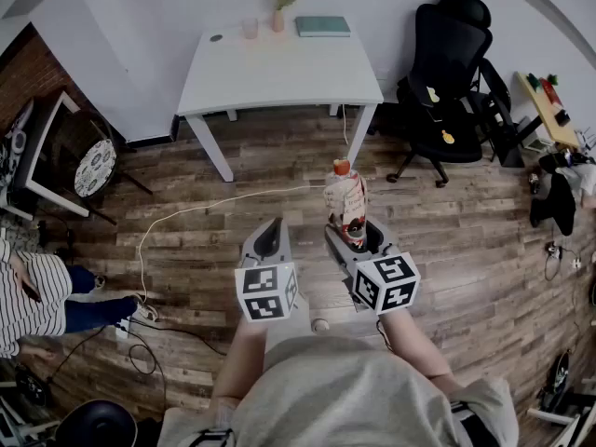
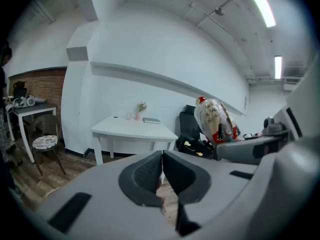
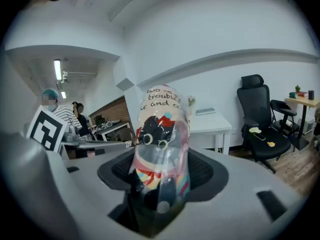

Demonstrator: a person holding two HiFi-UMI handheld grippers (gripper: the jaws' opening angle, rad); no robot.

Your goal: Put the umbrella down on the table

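While the right gripper [image 1: 358, 238] pinches the folded umbrella [image 1: 345, 196] upright (plastic-sleeved), the left gripper [image 1: 268, 242] has its jaws pressed together, empty. Well ahead stands the white table [image 1: 279, 77], vase [image 1: 278, 17] and book [image 1: 323, 26] at its far edge; a cable [image 1: 214, 205] crosses the floor [image 1: 466, 240] between.

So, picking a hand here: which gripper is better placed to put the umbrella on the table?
Right: the right gripper clamps the umbrella; the left gripper is shut and empty. The table lies ahead.
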